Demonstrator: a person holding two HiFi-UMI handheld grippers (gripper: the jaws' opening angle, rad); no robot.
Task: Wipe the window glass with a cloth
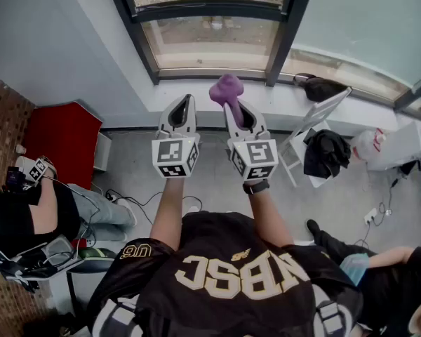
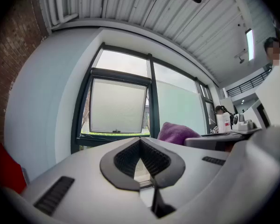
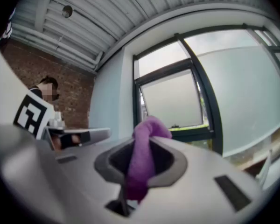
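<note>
Purple cloth (image 1: 226, 88) sits bunched in the right tool (image 1: 229, 105). Its jaws are closed on the cloth's middle, so a rounded wad sticks out past the tips and a strip runs back down between the pads. The right gripper view shows the same: the cloth (image 3: 142, 157) fills the gap of the right tool (image 3: 142, 143) from tip to throat.

The left tool (image 1: 184, 98) is held up just beside it, level with it. In its own view the left tool (image 2: 140, 140) has its jaws brought together at the tips with nothing between them, and the cloth (image 2: 175, 133) shows just off to its right.

Both tools point at the window glass (image 1: 210, 41) of a dark-framed, tilted sash, and the cloth is held in front of it, clear of the pane. A larger frosted pane (image 1: 358, 20) stands to the right of the sash.

A red cabinet (image 1: 63, 135) stands on the floor to the left. To the right, a white folding chair (image 1: 316, 118) carries a black garment (image 1: 326, 153). A seated person (image 1: 35, 209) is at the far left.
</note>
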